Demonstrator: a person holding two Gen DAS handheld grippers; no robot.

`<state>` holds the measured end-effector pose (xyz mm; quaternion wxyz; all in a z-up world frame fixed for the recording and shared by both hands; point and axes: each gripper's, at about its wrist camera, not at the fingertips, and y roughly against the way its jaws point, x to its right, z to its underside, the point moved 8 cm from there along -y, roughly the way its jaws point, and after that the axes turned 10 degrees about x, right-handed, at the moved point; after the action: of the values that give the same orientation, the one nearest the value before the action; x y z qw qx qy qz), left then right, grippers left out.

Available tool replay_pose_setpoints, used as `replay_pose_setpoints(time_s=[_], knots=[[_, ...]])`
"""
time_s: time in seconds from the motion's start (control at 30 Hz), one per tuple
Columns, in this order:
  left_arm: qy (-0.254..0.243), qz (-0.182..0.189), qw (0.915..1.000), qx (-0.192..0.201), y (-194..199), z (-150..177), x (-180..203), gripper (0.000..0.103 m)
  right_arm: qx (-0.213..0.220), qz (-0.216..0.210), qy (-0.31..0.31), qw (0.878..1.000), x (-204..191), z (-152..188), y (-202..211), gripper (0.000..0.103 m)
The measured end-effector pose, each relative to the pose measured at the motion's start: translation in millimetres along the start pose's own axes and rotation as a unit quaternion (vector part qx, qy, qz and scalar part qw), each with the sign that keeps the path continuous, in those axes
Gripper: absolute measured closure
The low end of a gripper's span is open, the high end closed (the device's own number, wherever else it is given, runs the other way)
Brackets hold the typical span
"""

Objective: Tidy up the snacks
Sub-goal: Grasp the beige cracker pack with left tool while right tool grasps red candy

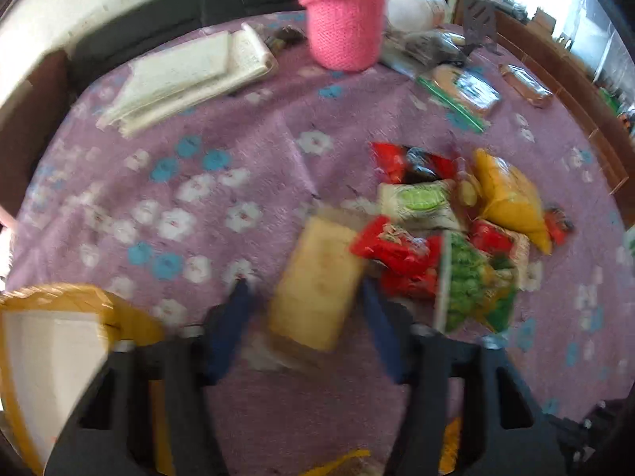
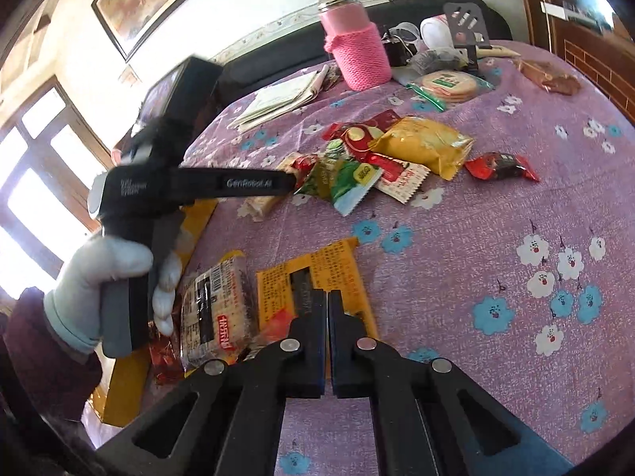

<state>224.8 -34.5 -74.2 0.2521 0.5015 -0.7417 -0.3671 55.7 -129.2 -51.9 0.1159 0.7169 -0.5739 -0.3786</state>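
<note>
In the left wrist view my left gripper (image 1: 305, 309) points down at the purple flowered tablecloth (image 1: 198, 206). A pale yellow snack packet (image 1: 317, 289) lies between its blue fingers (image 1: 234, 317), blurred like the cloth, with a gap on its left side. A pile of red, green and yellow snack packets (image 1: 456, 238) lies just to its right. In the right wrist view my right gripper (image 2: 326, 305) is shut, with its tips over a flat orange packet (image 2: 317, 273). A clear cracker packet (image 2: 216, 309) lies beside it. The left gripper (image 2: 285, 182), held by a gloved hand (image 2: 107, 273), reaches toward the snack pile (image 2: 377, 150).
A yellow-rimmed box (image 1: 51, 357) sits at the table's near left edge. At the back stand a pink knitted flask (image 2: 357, 51), folded papers (image 2: 285, 99), a bag of round crackers (image 2: 448, 83), a white cup and a dark stand (image 2: 466, 23). A small red packet (image 2: 502, 166) lies apart.
</note>
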Motion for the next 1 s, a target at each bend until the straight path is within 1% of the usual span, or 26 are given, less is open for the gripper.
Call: replay_pose_setpoints(time_s=[0.03, 0.07, 0.1, 0.13, 0.17, 0.2, 0.23, 0.27, 0.3, 0.47, 0.53, 0.6, 0.73, 0.8, 0.83, 0.87, 0.9, 1.0], knots=[[0.001, 0.001, 1.0000, 0.000, 1, 0, 1, 0.064, 0.001, -0.009, -0.007, 1.000, 0, -1, 1, 0.102], [0.000, 0.002, 1.0000, -0.001, 2, 0, 2, 0.068, 0.007, -0.026, -0.012, 1.000, -1, -3, 4, 0.098], [0.001, 0.001, 1.0000, -0.002, 3, 0, 3, 0.071, 0.014, -0.032, -0.014, 0.999, -2, -5, 8, 0.096], [0.002, -0.001, 1.0000, -0.004, 4, 1, 3, 0.071, 0.019, -0.039, -0.011, 0.999, -4, -6, 13, 0.095], [0.005, 0.000, 1.0000, -0.004, 5, 2, 4, 0.071, 0.020, -0.046, -0.008, 0.999, -8, -5, 16, 0.092], [0.008, 0.000, 1.0000, -0.003, 6, 3, 4, 0.071, 0.020, -0.052, -0.007, 0.998, -10, -5, 20, 0.082], [0.015, 0.003, 0.9999, 0.000, 8, 5, 3, 0.072, 0.016, -0.055, -0.008, 0.998, -13, -2, 23, 0.076], [0.023, 0.006, 0.9997, 0.003, 10, 6, 1, 0.072, 0.011, -0.055, -0.009, 0.998, -15, -1, 25, 0.067], [0.029, 0.008, 0.9995, 0.005, 11, 7, -1, 0.072, 0.007, -0.055, -0.014, 0.998, -17, 3, 28, 0.066], [0.061, 0.019, 0.9977, 0.023, 25, 10, -9, 0.072, -0.023, -0.040, -0.056, 0.997, -19, 18, 23, 0.065], [0.072, 0.026, 0.9963, 0.037, 37, 8, -11, 0.072, -0.033, -0.019, -0.060, 0.997, -22, 24, 13, 0.065], [0.082, 0.035, 0.9947, 0.051, 51, 6, -12, 0.072, -0.028, -0.001, -0.060, 0.998, -25, 24, 9, 0.064], [0.095, 0.046, 0.9912, 0.081, 85, 7, -17, 0.072, -0.018, 0.058, -0.023, 0.998, -33, 25, 1, 0.063], [0.103, 0.048, 0.9891, 0.094, 102, 10, -23, 0.072, -0.014, 0.084, 0.020, 0.996, -40, 26, -1, 0.063], [0.110, 0.050, 0.9872, 0.104, 115, 13, -27, 0.072, -0.013, 0.092, 0.039, 0.995, -44, 29, -2, 0.067], [0.115, 0.052, 0.9858, 0.111, 124, 15, -32, 0.072, -0.014, 0.091, 0.050, 0.995, -47, 32, -3, 0.081], [0.123, 0.052, 0.9838, 0.120, 136, 18, -38, 0.072, -0.014, 0.092, 0.055, 0.994, -49, 33, -2, 0.084], [0.137, 0.050, 0.9792, 0.141, 164, 27, -54, 0.072, -0.014, 0.088, 0.065, 0.994, -51, 33, 3, 0.086]])
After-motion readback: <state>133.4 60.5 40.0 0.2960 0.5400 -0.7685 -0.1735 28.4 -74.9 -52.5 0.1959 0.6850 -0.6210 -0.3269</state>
